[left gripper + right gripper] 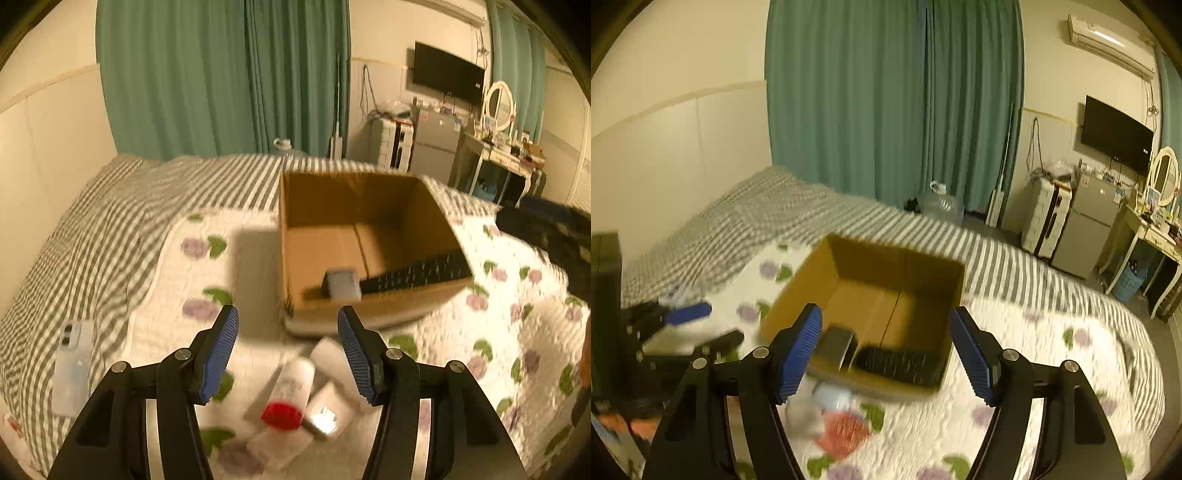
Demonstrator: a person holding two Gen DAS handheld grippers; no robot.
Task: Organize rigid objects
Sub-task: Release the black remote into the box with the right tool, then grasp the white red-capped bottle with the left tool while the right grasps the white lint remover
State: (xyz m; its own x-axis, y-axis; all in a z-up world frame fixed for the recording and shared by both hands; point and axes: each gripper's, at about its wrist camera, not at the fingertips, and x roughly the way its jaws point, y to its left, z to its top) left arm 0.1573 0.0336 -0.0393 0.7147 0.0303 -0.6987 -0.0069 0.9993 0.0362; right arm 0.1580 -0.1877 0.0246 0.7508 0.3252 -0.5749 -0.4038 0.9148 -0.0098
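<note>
An open cardboard box (369, 206) (871, 269) sits on the flowered quilt. Inside it lie a small grey box (341, 284) (836, 345) and a black keyboard-like slab (413, 275) (897, 363). In front of the box lies a white bottle with a red cap (291, 387) (842, 428) among small white items and a small shiny-faced pack (325, 410). My left gripper (287, 312) is open above that pile with nothing between its pads. My right gripper (885, 310) is open over the box's near edge and holds nothing. The left gripper (701, 326) also shows blurred at the left of the right wrist view.
A pale phone (72, 373) lies on the striped sheet (110, 229) at the left. A dark blurred shape (546, 229) reaches in from the right edge. Green curtains (894, 103), a wall, a small fridge (1086, 229) and a dressing table (1145, 236) stand beyond the bed.
</note>
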